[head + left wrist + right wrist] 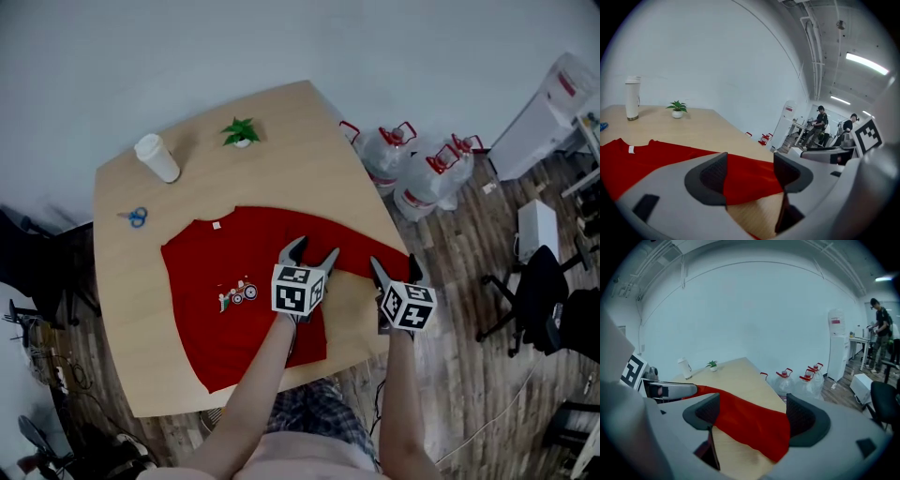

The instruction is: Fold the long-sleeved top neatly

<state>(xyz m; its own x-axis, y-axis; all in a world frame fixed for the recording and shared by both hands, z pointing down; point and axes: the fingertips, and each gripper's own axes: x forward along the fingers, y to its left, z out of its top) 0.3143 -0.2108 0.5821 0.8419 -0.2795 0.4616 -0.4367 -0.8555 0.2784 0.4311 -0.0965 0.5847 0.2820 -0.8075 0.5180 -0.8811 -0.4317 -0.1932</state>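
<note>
The red top [211,272] lay flat mid-frame on the surface [281,141]. My left claw [313,248] and right claw [395,264] hovered apart, empty, over its sleeve [750,425]. An off-centre pinch risked dragging the body crooked.

Head view steeply down, gripper views low, sharing red top [211,267]

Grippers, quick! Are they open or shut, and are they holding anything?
Left gripper: open, holding nothing, above the top.
Right gripper: open, holding nothing, the sleeve lying past its jaws.
</note>
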